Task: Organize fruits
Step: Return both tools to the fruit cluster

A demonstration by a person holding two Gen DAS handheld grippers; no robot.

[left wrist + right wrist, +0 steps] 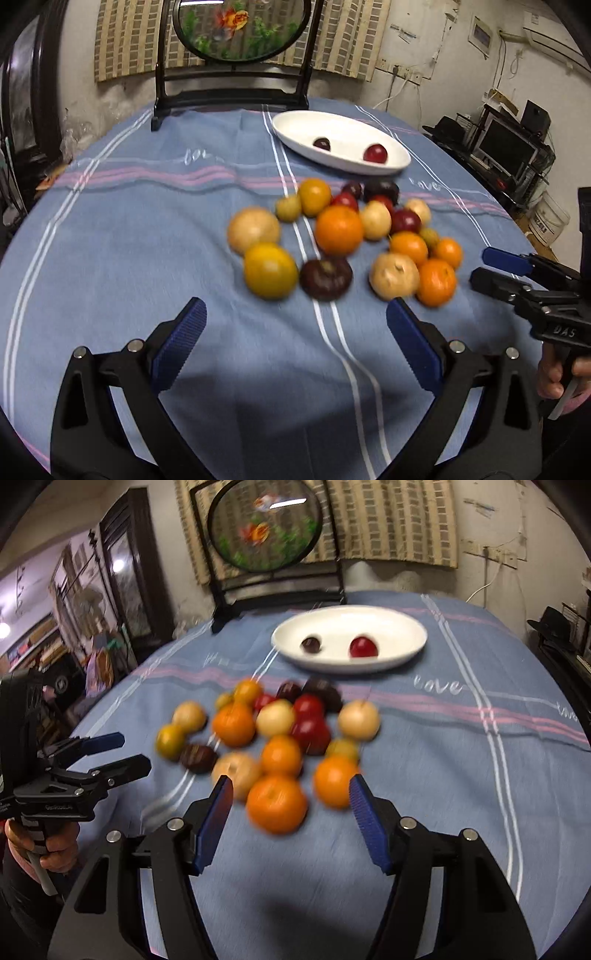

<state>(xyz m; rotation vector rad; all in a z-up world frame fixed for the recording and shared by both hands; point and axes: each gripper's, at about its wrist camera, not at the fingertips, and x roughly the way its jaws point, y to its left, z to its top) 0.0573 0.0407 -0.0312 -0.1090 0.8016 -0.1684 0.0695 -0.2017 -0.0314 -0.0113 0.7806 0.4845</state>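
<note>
Nearest to me, my left gripper stands spread wide with nothing between its blue pads, hovering over bare blue cloth short of the fruit. My right gripper is parted about halfway and also empty; the closest orange lies just beyond its tips, not touched by either pad. In each view the other gripper comes in from the side, cut off by the frame edge, with only part of a hand showing on its handle. Lettering on that body is too blurred to read with any confidence.

The pile of fruit sits loose on the tablecloth, mid-table: oranges, pale yellow-brown round ones, red ones and dark purple ones, all smeared by motion blur, so I can't tell the kinds apart for certain. Several at the back are half hidden behind nearer ones.

Beyond the pile, "love" is woven in white on the cloth. Past that, the white oval dish holds one dark fruit and one red fruit, apart from each other. Behind it stands a round goldfish screen, its top cut off.
</note>
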